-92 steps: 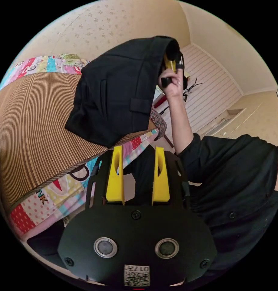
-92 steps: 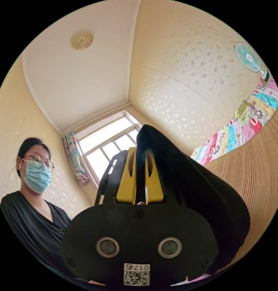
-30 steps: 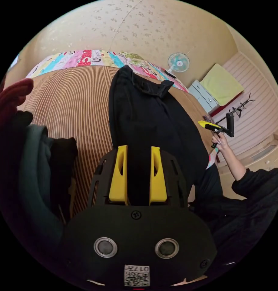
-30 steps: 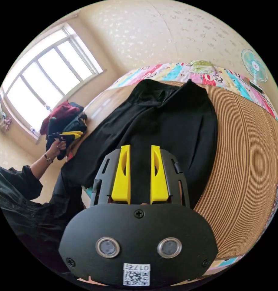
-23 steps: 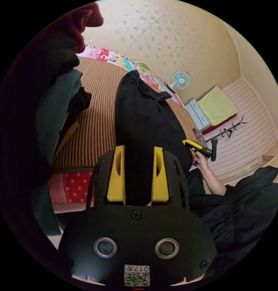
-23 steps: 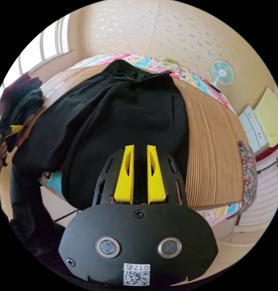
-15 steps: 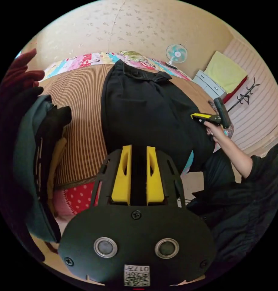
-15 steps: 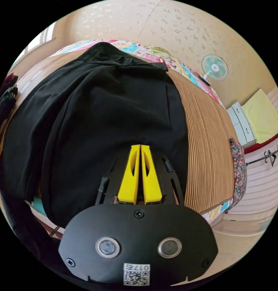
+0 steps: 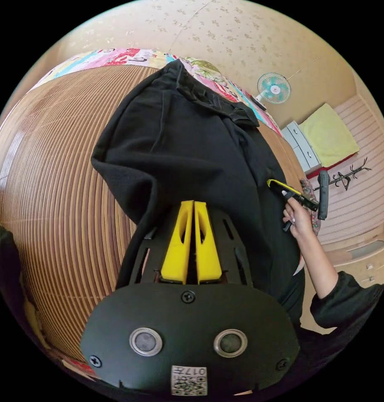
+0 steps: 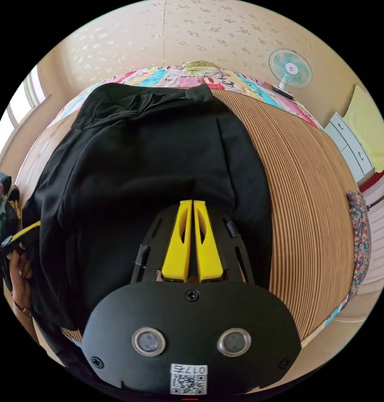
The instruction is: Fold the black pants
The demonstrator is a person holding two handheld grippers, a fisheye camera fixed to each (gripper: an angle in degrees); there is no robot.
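The black pants (image 9: 200, 142) lie spread on a striped bamboo mat (image 9: 54, 167), waistband at the far end. My left gripper (image 9: 194, 203) is shut, its yellow jaws pinching the near part of the left leg, where the cloth buckles. In the right gripper view it shows at the pants' left edge as the left gripper (image 10: 31, 228), held by a hand. My right gripper (image 10: 191, 202) is shut on the near part of the pants (image 10: 150, 155). In the left gripper view the right gripper (image 9: 273, 183) sits at the pants' right edge.
The mat (image 10: 309, 188) covers a bed with a patterned sheet (image 10: 242, 81) along the wall. A small fan (image 9: 274, 88) and white drawers (image 9: 303, 146) stand to the right. A pile of clothes (image 10: 1, 197) lies at the left. The person's sleeve (image 9: 346, 301) is at lower right.
Three seconds ago the right gripper held the pants up in the air; now they lie spread on the mat. Over the last second both pairs of jaws have closed on the cloth.
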